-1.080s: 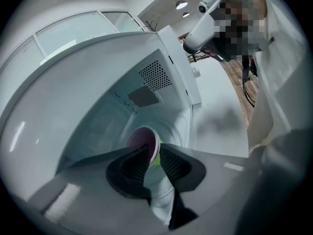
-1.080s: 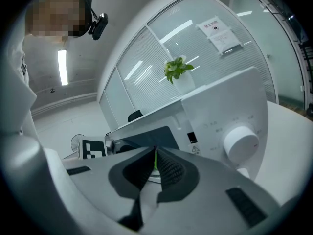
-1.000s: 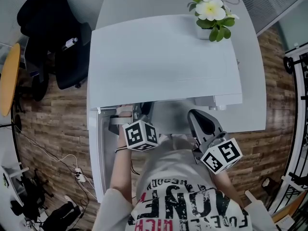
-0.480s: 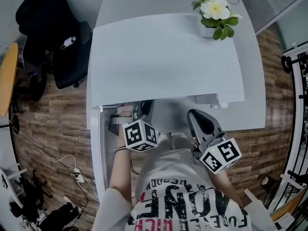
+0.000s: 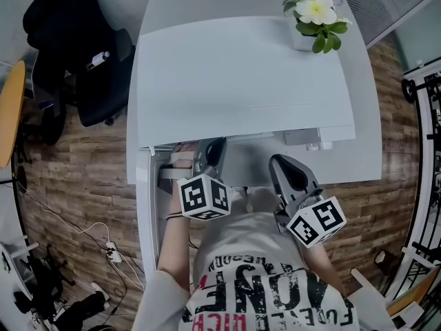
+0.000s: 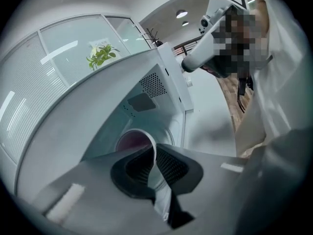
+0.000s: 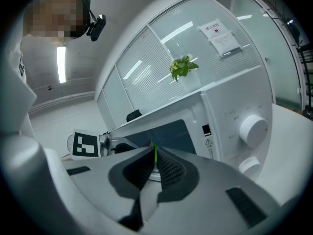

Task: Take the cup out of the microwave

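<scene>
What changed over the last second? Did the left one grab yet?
The left gripper has just been closing its jaws and now pinches the rim of the cup inside the microwave. The right gripper stayed shut in front of it; the cup is still inside and the plant unmoved.

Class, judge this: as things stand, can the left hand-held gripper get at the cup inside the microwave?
Yes, it seems so: the microwave stands open, and the left hand-held gripper is inside, its jaws having just been closing onto the rim of the cup.

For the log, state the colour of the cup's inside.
Dark pinkish-purple, with a white rim; the cup shows best in the left gripper view.
</scene>
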